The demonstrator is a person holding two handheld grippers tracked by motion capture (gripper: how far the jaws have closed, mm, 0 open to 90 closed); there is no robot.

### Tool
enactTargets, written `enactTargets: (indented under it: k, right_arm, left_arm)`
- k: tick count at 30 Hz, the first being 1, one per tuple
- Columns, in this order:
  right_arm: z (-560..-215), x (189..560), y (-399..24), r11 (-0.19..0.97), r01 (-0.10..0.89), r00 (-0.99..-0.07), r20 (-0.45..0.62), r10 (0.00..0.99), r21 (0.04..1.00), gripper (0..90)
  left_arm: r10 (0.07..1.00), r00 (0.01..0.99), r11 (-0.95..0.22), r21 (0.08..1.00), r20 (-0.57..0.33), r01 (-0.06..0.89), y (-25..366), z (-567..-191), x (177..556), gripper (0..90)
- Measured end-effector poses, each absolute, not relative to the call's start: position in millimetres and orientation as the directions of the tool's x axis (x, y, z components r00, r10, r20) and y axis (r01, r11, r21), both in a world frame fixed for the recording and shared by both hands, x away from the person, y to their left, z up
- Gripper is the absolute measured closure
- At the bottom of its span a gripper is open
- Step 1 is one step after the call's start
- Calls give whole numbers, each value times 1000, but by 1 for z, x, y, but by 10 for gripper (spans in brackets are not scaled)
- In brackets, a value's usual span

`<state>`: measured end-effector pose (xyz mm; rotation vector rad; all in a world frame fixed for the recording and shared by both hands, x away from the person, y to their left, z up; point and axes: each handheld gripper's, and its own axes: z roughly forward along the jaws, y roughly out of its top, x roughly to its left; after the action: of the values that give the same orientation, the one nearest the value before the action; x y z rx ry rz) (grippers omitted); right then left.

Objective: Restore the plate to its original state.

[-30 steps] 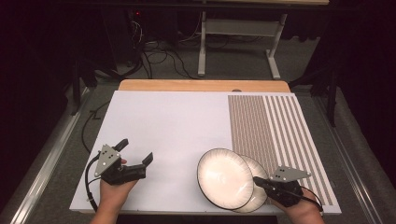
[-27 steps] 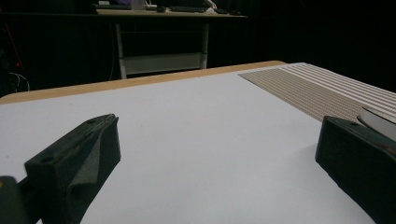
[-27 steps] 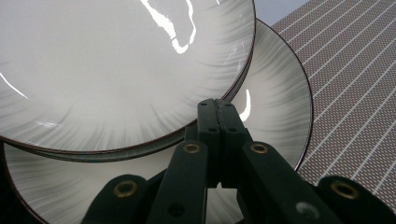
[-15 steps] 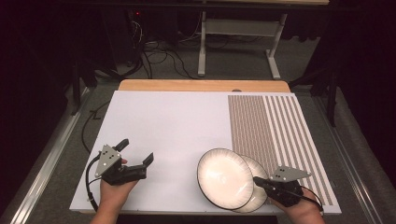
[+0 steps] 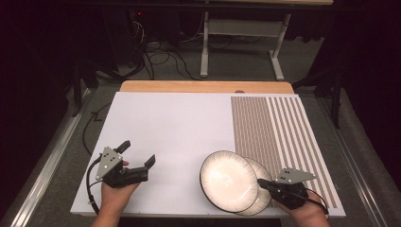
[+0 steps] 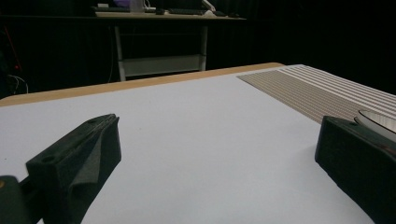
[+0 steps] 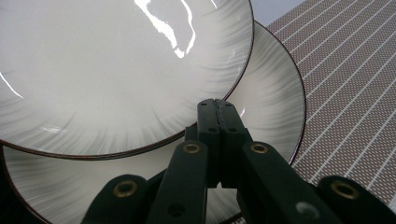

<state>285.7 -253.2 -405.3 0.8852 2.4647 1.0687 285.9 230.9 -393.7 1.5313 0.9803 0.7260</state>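
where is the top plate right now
In the high view, the top plate sits near the table's front edge, right of centre, overlapping the lower plate beside the right gripper.

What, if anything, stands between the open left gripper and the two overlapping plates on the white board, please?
Nothing visible: bare white board lies between the left gripper and the upper plate, which overlaps the lower plate beside the shut right gripper.

My right tongs (image 7: 215, 109) rise from the bottom, jaws pressed together with no gap. Their tips sit at the dark rim of the upper plate (image 7: 116, 65), which is glossy white with grey streaks and lies overlapping the lower plate (image 7: 273, 100). Cannot tell whether the tips pinch that rim. The striped mat (image 7: 355, 79) lies to the right, touching the lower plate's edge.
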Motion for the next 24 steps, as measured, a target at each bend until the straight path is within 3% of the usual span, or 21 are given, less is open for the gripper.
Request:
enactTargets:
  k: [24]
  right_arm:
    - [-404,286,-257,523,419,-755,-35,655,742,900]
  left_arm:
    - [884,462,-28,979,-69,199,231,-394,286,14]
